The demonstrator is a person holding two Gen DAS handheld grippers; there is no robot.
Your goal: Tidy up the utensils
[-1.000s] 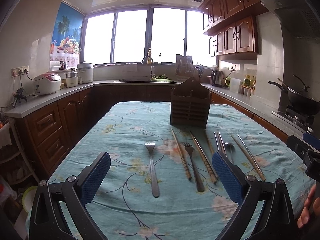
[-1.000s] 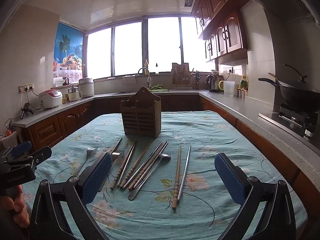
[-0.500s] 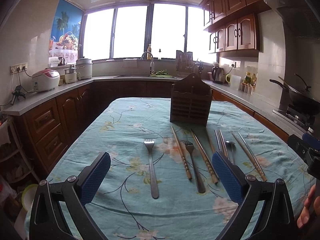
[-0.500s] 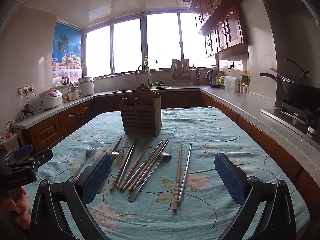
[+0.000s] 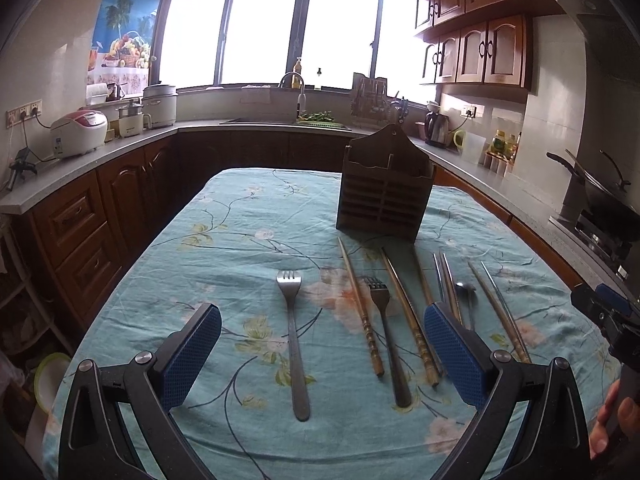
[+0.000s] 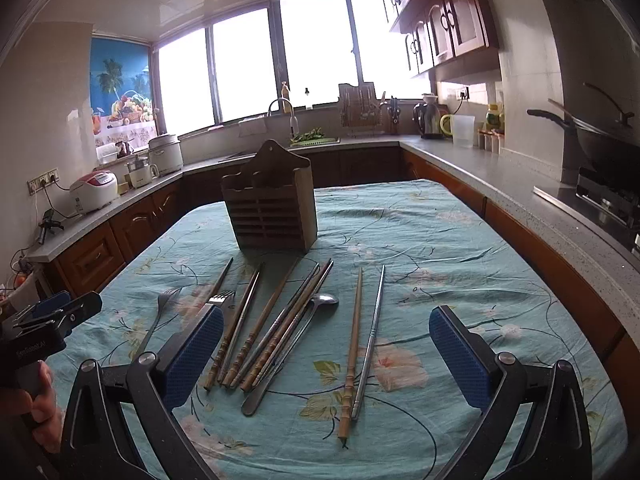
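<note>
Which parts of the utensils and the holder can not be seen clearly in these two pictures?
- Left wrist view: spoon handle hidden behind a gripper finger.
- Right wrist view: fork handle hidden behind a gripper finger.
- Both views: inside of the wooden holder is hidden by its front wall.

both claws point(image 5: 322, 344) lower, closer than before

blown-out windows point(image 5: 264, 32) backlight the dim kitchen (edges bend, corners dark).

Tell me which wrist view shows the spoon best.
The right wrist view: the spoon shows bowl and most of its handle beside the chopsticks. In the left wrist view only its bowl shows; the left claw's finger hides the handle.
</note>
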